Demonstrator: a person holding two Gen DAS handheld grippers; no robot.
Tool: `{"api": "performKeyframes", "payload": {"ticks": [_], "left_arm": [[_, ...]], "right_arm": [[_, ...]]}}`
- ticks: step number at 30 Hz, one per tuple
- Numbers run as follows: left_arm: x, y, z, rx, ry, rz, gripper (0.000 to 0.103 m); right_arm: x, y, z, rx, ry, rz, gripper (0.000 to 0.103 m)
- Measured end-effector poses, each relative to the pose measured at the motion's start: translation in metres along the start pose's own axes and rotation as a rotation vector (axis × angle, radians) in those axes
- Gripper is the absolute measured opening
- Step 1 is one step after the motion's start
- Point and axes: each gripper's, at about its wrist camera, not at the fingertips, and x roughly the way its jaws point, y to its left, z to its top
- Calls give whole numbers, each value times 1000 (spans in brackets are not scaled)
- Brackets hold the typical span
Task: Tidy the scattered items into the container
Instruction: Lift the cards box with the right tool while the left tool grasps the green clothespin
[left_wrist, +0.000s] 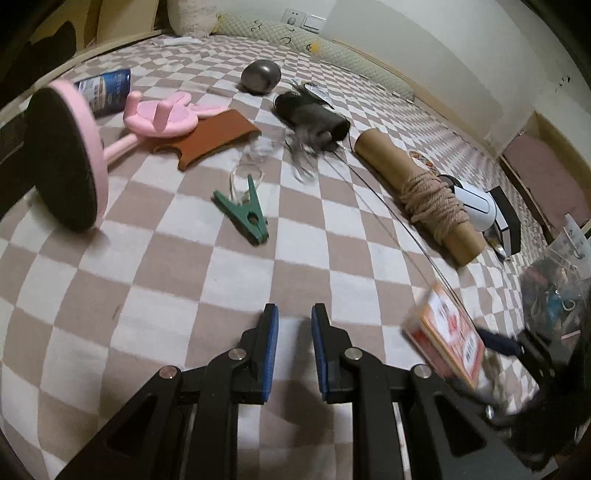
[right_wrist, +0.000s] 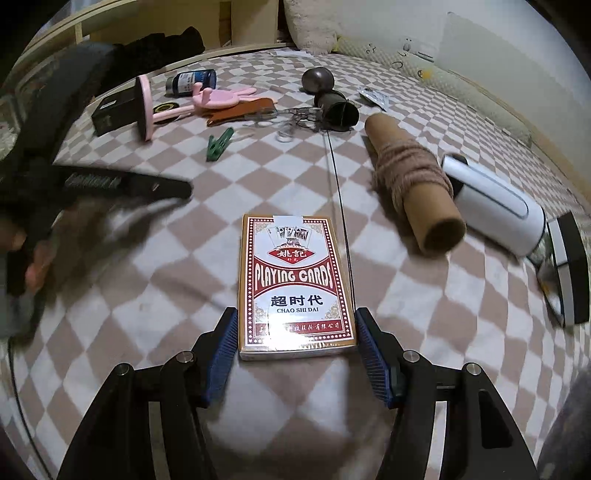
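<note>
Right gripper (right_wrist: 295, 345) has the deck of playing cards (right_wrist: 295, 280) clamped between its blue pads, jaws about half spread, box lying face-up and sticking out ahead of the fingers over the checkered blanket (right_wrist: 424, 314). Left gripper (left_wrist: 294, 343) is holding nothing, jaws only a narrow gap apart with bare blanket showing between them. From its camera the card box is just off to the right, blurry.

Rest of the clutter, big stuff first, going by the right gripper:
- pink round mirror (right_wrist: 144, 107) on a stand, far ahead to the left, tipped on its side
- cardboard tube (right_wrist: 410, 181) wrapped in rope, ahead to the right, open end facing back toward the gripper
- white device (right_wrist: 495, 210) just beyond the tube on the right, touching or nearly touching a black-and-white box (right_wrist: 569, 266)
- brown leather piece (right_wrist: 240, 110) far ahead, with a pink bunny-shaped thing (right_wrist: 225, 98) resting on it
- dark cylinder (right_wrist: 338, 110) with a thin wire running back right past the cards
- blue can (right_wrist: 192, 81) and grey ball (right_wrist: 317, 79) at the far end
- green clothespin (right_wrist: 219, 144) ahead-left, lying on its own

Can't see any container in either view.
</note>
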Motion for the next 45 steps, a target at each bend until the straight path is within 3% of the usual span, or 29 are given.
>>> {"api": "performKeyframes", "payload": {"ticks": [1, 3, 4, 9, 14, 19, 22, 26, 29, 30, 36, 45], "left_arm": [[1, 0, 3, 2, -4, -3, 33], [4, -2, 10, 0, -21, -4, 57], [6, -2, 14, -2, -27, 3, 59], [20, -2, 33, -7, -44, 49, 59], [33, 2, 51, -24, -61, 100, 59], [41, 5, 57, -15, -68, 122, 59], [40, 7, 57, -5, -71, 132, 50], [36, 18, 56, -23, -77, 135, 25], [32, 24, 54, -23, -73, 121, 20], [31, 25, 53, -19, -73, 120, 19], [22, 21, 44, 25, -64, 118, 17], [0, 16, 11, 73, -27, 61, 17]], "right_arm": [[-2, 0, -3, -1, -2, 2, 63], [-5, 1, -8, -3, -15, 6, 63], [-6, 0, -10, -1, -18, 11, 63], [-8, -9, -22, 74, -17, 82, 67], [-19, -10, -35, 81, -50, 88, 71], [-18, -17, -26, 115, -65, 103, 71], [-9, -16, -14, 84, -42, 82, 71], [6, -6, -1, 26, 10, 37, 71], [9, 1, 6, 3, 13, 5, 68], [10, 2, 8, 1, 12, -2, 64], [6, 1, 4, 9, 29, -1, 63], [-24, -1, -40, 36, 77, 8, 63]]}}
